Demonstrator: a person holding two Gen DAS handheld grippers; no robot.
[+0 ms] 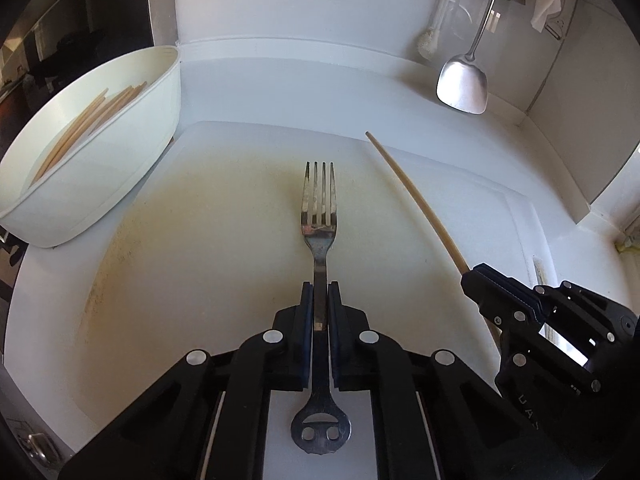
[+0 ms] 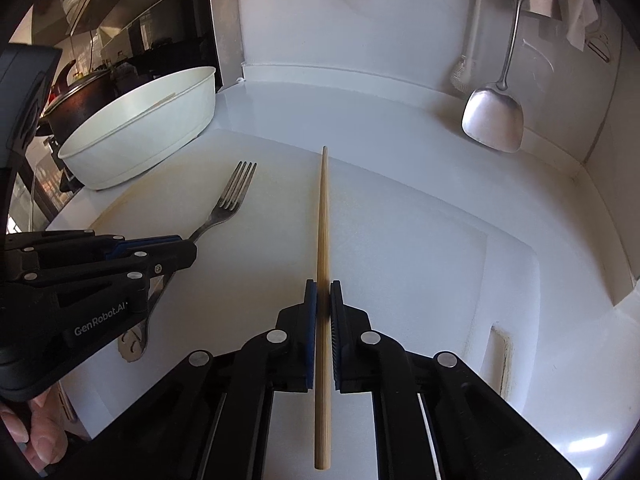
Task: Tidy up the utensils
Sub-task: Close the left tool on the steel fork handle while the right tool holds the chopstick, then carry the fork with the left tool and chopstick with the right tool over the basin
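The left gripper (image 1: pixel 320 300) is clamping a fork (image 1: pixel 318 216) by its handle, its own fingers hiding the mid-handle. The right gripper (image 2: pixel 323 300) is pinching a chopstick (image 2: pixel 322 216), whose tip is pointing ahead. Both utensils are hovering over a stained white board (image 1: pixel 192 240) on a white counter (image 2: pixel 360 120). Ahead and left, a white tub (image 1: pixel 120 152) is holding more chopsticks (image 1: pixel 88 120); ahead and right, a spatula (image 1: pixel 464 84) is hanging, its handle cut off by the frame.

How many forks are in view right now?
1. The fork lies on the white cutting board, its handle clamped in the left gripper. The white tub shows only chopsticks; more could be hidden there.
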